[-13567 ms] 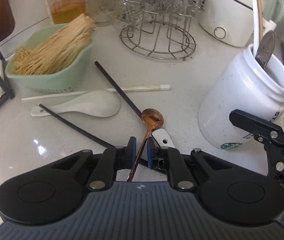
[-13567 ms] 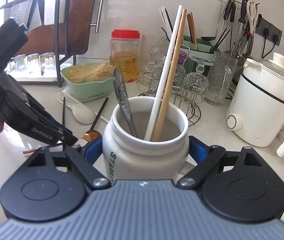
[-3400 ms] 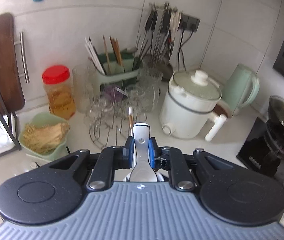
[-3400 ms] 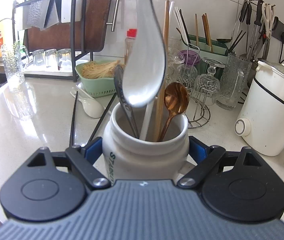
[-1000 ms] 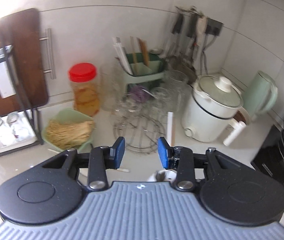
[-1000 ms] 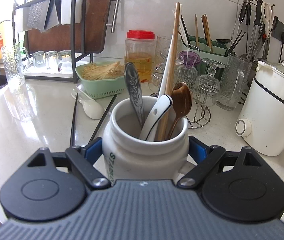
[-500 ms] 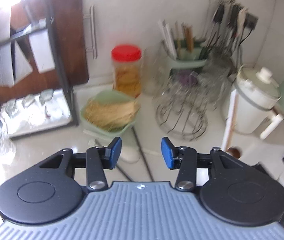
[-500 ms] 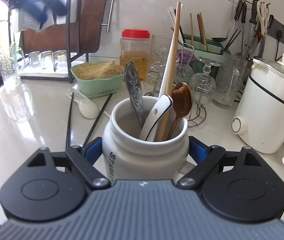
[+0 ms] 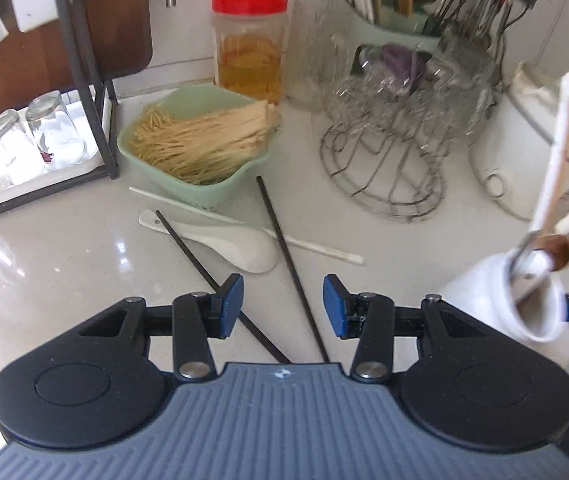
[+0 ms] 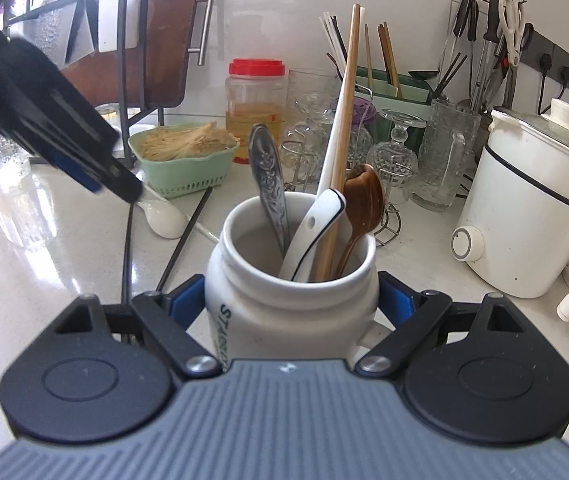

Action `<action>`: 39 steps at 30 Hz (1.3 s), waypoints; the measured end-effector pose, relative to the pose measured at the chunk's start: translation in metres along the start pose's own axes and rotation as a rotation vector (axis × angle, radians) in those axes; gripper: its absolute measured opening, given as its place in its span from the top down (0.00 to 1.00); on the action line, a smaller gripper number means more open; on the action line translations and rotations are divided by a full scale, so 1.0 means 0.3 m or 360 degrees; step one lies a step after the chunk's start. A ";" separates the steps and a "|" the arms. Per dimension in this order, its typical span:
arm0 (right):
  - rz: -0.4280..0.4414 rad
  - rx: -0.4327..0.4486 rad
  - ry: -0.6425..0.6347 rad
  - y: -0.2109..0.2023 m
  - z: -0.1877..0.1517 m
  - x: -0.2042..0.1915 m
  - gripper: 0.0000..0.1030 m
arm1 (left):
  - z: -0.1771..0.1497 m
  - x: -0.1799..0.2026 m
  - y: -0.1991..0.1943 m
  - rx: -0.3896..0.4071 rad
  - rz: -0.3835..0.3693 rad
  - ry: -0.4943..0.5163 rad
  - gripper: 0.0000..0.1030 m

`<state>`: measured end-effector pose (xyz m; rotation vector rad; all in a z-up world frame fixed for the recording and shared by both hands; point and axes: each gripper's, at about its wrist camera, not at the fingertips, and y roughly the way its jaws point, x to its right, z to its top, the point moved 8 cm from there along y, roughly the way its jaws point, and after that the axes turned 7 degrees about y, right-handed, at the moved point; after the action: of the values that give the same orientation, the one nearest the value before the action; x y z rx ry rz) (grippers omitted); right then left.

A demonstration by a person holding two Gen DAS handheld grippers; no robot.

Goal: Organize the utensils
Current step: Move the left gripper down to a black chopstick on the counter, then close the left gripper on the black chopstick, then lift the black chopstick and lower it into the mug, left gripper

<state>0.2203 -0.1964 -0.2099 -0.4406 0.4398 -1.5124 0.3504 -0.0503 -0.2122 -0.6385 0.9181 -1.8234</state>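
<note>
My right gripper (image 10: 290, 298) is shut on the white jar (image 10: 244, 276), which stands on the counter. In the jar are a metal spoon (image 10: 268, 176), a black-rimmed white spoon (image 10: 316, 224), a copper spoon (image 10: 364, 196) and a wooden chopstick (image 10: 344, 120). My left gripper (image 9: 282, 306) is open, its jaws have just been opening, and nothing is held between them. It hangs above two black chopsticks (image 9: 284, 248), a white ceramic spoon (image 9: 240, 246) and a white chopstick (image 9: 316, 248) lying on the counter. In the right wrist view the left gripper (image 10: 124, 190) hovers over that spoon (image 10: 166, 216).
A green basket (image 9: 152, 176) of noodles stands behind the loose utensils, with a red-lidded jar (image 9: 250, 52) beyond it. A wire glass rack (image 9: 384, 168) is at the centre right, a white cooker (image 10: 532, 216) at the far right, and a black shelf frame (image 9: 84, 80) at the left.
The left gripper has dropped toward the counter and tipped downward, so the loose utensils now fill its view. Its jaws stand slightly wider. The right gripper and jar have kept still.
</note>
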 end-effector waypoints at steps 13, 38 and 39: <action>-0.0028 -0.0014 0.0032 0.002 0.003 -0.001 0.11 | -0.017 0.049 0.266 -0.0170 -0.0016 -0.0050 0.53; -0.0057 -0.0019 0.0047 0.003 0.006 -0.004 0.11 | 0.125 0.095 0.314 -0.0134 0.0170 0.0099 0.95; -0.0056 -0.0018 0.0047 0.003 0.006 -0.003 0.11 | 0.130 0.096 0.297 -0.0120 0.0162 0.0105 0.95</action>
<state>0.2220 -0.1954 -0.2090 -0.4376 0.4658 -1.5529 0.4147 -0.1115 -0.2611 -0.5708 1.0487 -1.7348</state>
